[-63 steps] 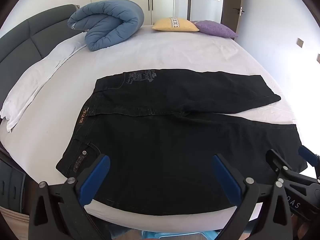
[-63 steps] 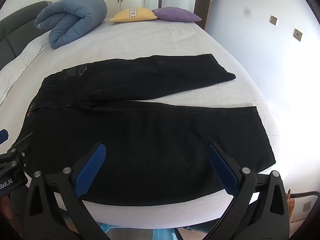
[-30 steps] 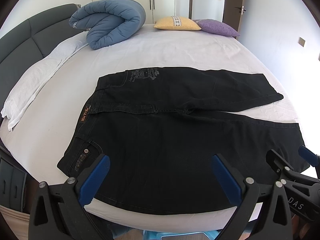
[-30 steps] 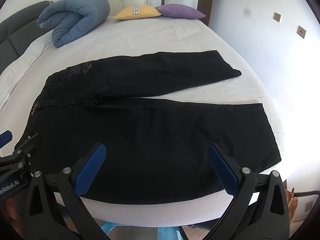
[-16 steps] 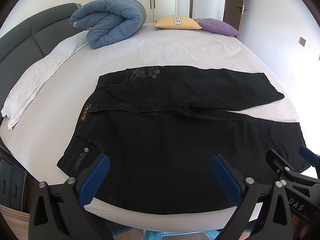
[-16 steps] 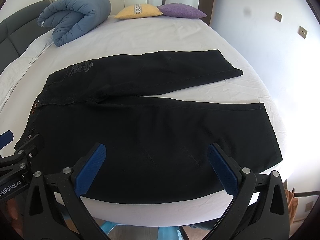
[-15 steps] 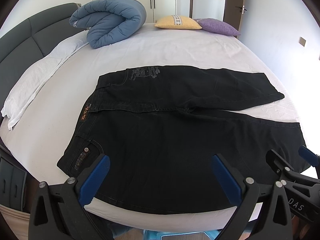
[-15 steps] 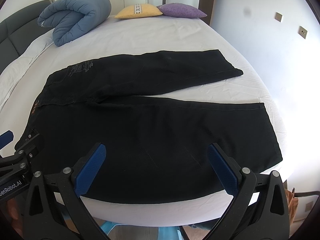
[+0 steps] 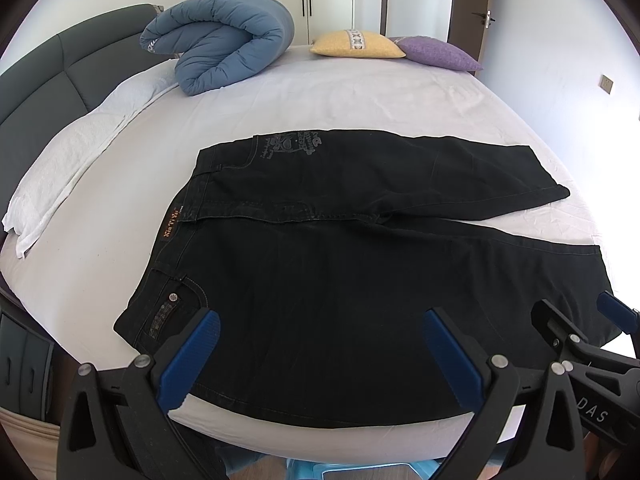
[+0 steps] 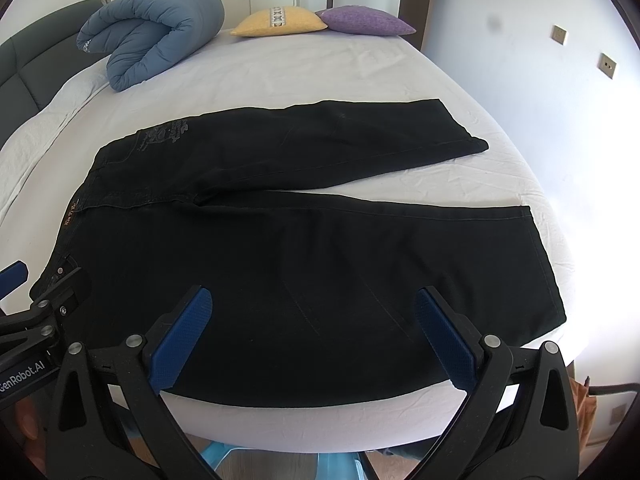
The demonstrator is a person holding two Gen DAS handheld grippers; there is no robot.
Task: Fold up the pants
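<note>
Black pants (image 9: pixel 360 264) lie flat on the bed (image 9: pixel 320 96); rolled blue duvet (image 9: pixel 224 54) and two pillows (image 9: pixel 360 44) sit well behind. Left tongs (image 9: pixel 320 344) and right tongs (image 10: pixel 314 328) both gape wide, empty.

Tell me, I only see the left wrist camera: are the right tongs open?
Observer: Yes, the right tongs are wide open above the near leg, holding nothing.
Operator: Does that leg's end hang off the bed?
Observer: No, its whole hem lies flat on the bed, close to the edge.
Operator: Is anything beside the bed there?
Observer: Yes, an orange-brown thing sits low by the bed's right side; I cannot tell what it is.
</note>
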